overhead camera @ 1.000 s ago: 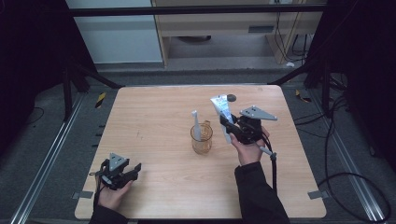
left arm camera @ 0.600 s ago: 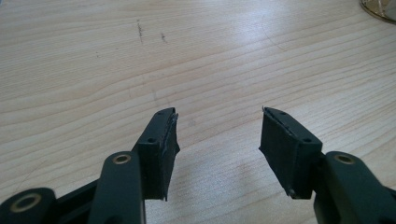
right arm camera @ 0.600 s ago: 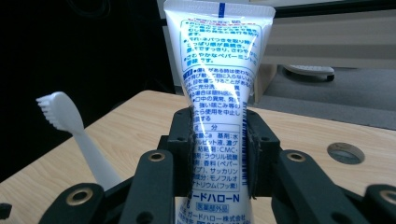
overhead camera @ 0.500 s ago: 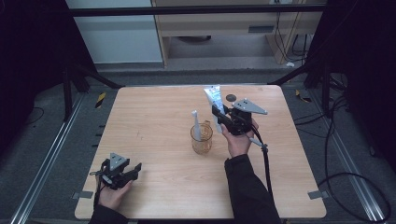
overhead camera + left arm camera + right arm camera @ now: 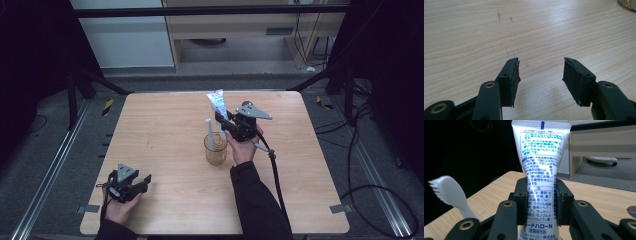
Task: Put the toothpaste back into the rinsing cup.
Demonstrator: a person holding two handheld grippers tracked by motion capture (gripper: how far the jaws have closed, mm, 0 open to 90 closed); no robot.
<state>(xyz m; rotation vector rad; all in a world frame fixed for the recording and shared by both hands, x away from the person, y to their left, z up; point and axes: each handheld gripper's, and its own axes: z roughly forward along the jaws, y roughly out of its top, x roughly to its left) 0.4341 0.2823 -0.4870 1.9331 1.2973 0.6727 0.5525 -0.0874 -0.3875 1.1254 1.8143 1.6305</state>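
Left tongs (image 5: 145, 179) rest low at the near left corner of the bench (image 5: 165, 130), jaws spread with nothing between them; in the left gripper view the pads (image 5: 511, 80) stand apart over bare wood grain.

Right tongs (image 5: 220, 118) are positioned farther out, near the middle of the bench, and pinch a white toothpaste tube (image 5: 217, 107). In the right gripper view both pads press on the tube (image 5: 541, 182) at its lower body, with the flat crimped end pointing up and the cap end hidden below the jaws. The tube stands close to upright, tilted slightly.

Directly beside and below the right tongs stands a clear cup (image 5: 215, 149) with an amber tint. A white toothbrush (image 5: 209, 134) already stands in it, head up; its bristle head (image 5: 444, 188) appears at the left of the right gripper view.

Step in hand, as judged: placement of the tube into the cup alongside the toothbrush. The tube appears to be over or just behind the cup rim, not yet inside.

Next move calls for: aligning the cap end over the free side of the cup opening, lowering without striking the toothbrush or tipping the cup, then spreading the jaws once the tube bears on the cup.
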